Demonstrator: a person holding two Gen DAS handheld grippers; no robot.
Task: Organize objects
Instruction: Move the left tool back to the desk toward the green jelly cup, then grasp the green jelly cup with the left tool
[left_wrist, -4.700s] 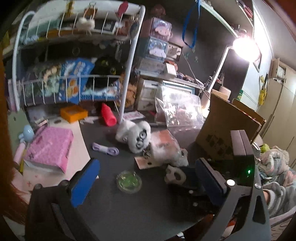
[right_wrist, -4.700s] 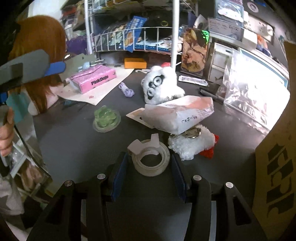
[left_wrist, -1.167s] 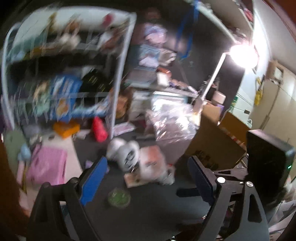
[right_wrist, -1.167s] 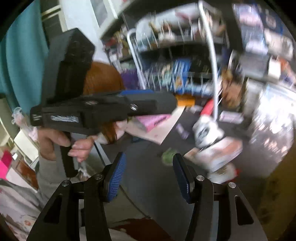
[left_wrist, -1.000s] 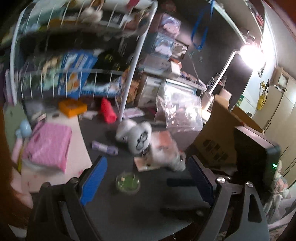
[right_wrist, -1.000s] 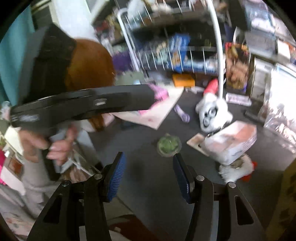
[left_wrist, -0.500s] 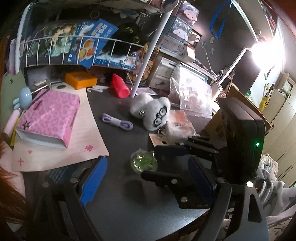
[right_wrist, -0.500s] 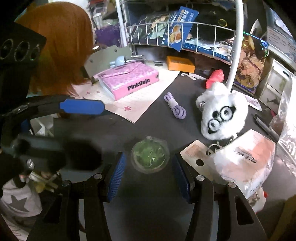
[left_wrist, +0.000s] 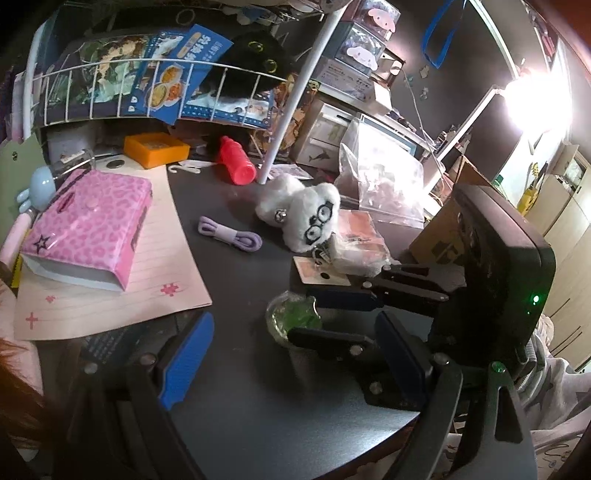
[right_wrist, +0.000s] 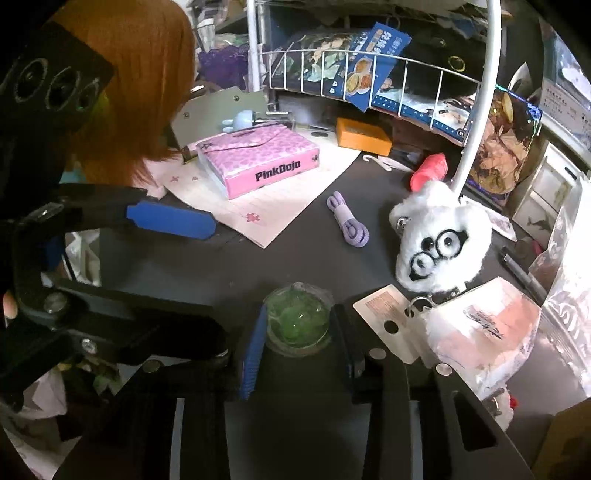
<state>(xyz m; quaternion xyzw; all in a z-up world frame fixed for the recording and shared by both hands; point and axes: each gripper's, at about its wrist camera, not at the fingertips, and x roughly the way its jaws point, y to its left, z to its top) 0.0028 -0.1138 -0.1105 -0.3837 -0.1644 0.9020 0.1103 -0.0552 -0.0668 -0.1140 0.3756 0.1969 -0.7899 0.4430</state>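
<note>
The right tongs (right_wrist: 299, 332) are low over the dark table (right_wrist: 207, 269) and their two blades stand on each side of the small clear capsule with green inside (right_wrist: 297, 318). The blades are very near its sides, maybe they touch it, but I cannot tell if they already press it, so I judge them closing around it and not yet pinching for sure. In the left wrist view the same capsule (left_wrist: 293, 318) sits between the black arms of the right tongs (left_wrist: 314, 317), near the middle of the table. The left tongs (left_wrist: 291, 354) are spread wide and hold nothing; they hang above the near edge of the table. Just beyond the capsule lies a card tag (right_wrist: 384, 314) joined to a white plush toy with glasses (right_wrist: 439, 247), and a pink wrapped packet (right_wrist: 487, 336) is beside it. Farther away are a purple coiled cable (right_wrist: 347, 221), a pink box marked PinkDojo (right_wrist: 258, 162) on a lined paper sheet (right_wrist: 280, 199), an orange box (right_wrist: 364, 136) and a red bottle (right_wrist: 428, 173) under the wire rack (right_wrist: 369, 74). The step in hand seems to be the taking of the capsule. The next move calls for a firm but soft squeeze, because the round shell may slip, then a straight lift clear of the card tag.
</note>
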